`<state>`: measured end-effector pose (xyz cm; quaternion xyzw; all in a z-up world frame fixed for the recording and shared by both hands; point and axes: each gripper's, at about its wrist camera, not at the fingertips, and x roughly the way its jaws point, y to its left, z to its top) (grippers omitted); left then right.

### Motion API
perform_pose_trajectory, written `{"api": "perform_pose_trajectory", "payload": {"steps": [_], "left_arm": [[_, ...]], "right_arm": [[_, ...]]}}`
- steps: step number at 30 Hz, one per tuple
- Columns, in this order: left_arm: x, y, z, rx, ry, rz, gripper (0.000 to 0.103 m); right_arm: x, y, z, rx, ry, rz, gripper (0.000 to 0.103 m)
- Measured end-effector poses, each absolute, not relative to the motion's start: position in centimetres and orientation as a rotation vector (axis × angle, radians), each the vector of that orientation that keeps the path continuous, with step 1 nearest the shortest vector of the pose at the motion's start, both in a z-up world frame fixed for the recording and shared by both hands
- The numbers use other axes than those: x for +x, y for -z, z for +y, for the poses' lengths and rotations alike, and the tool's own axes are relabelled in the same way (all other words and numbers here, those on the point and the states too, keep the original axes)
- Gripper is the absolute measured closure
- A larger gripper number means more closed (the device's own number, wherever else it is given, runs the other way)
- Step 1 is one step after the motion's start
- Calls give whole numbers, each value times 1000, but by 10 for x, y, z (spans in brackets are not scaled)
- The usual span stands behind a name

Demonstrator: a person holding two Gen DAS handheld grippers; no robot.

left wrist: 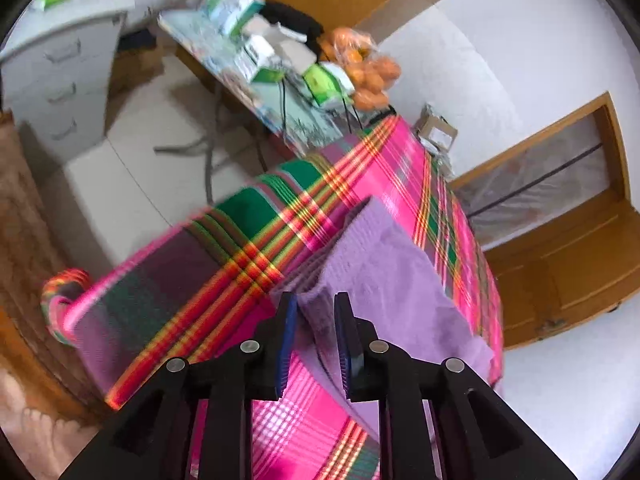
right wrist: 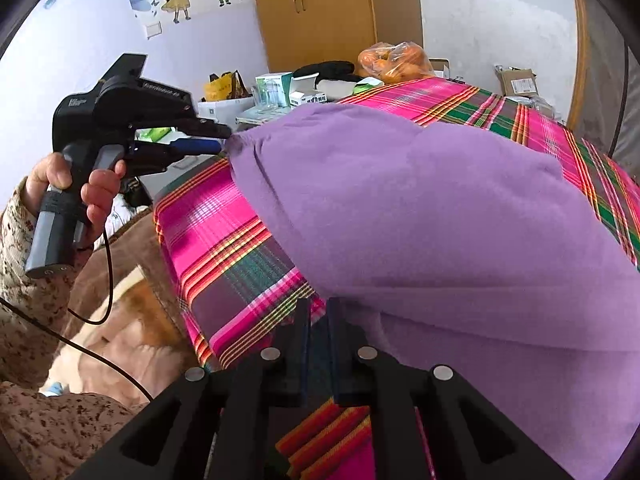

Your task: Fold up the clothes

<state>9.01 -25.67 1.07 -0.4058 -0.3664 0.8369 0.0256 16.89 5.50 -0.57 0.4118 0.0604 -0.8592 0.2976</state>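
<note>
Right hand-held gripper (right wrist: 318,310) slightly parted at purple garment (right wrist: 440,208) edge, grip unclear — left hand-held gripper (right wrist: 224,140) pinching its corner.

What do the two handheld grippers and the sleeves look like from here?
The left gripper is a black pistol-style unit with a grey handle, blue pads on its fingers and a thin black cable trailing from it. The right gripper has the same black linkage with silver pivot pins. The hand wears a beige sleeve with brown speckles.
</note>
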Motion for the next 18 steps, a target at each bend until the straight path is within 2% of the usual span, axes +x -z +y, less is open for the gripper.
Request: {"api": "perform_pose_trajectory", "payload": {"steps": [2, 9, 14, 15, 18], "left_arm": [[97, -19, -251, -1212, -2611, -1093, 84], [101, -35, -172, -1151, -2474, -756, 84], [102, -33, -110, -1159, -2338, -566, 84], [103, -32, -98, -1163, -2312, -529, 80], [102, -24, -71, -1185, -2240, -468, 80]], "right_arm": [[171, 0, 69, 1083, 2301, 106, 94], [181, -16, 140, 1077, 2478, -64, 94], [201, -33, 213, 1105, 2707, -118, 94], [205, -37, 228, 1111, 2751, -129, 94], [217, -44, 269, 1143, 2870, -170, 94]]}}
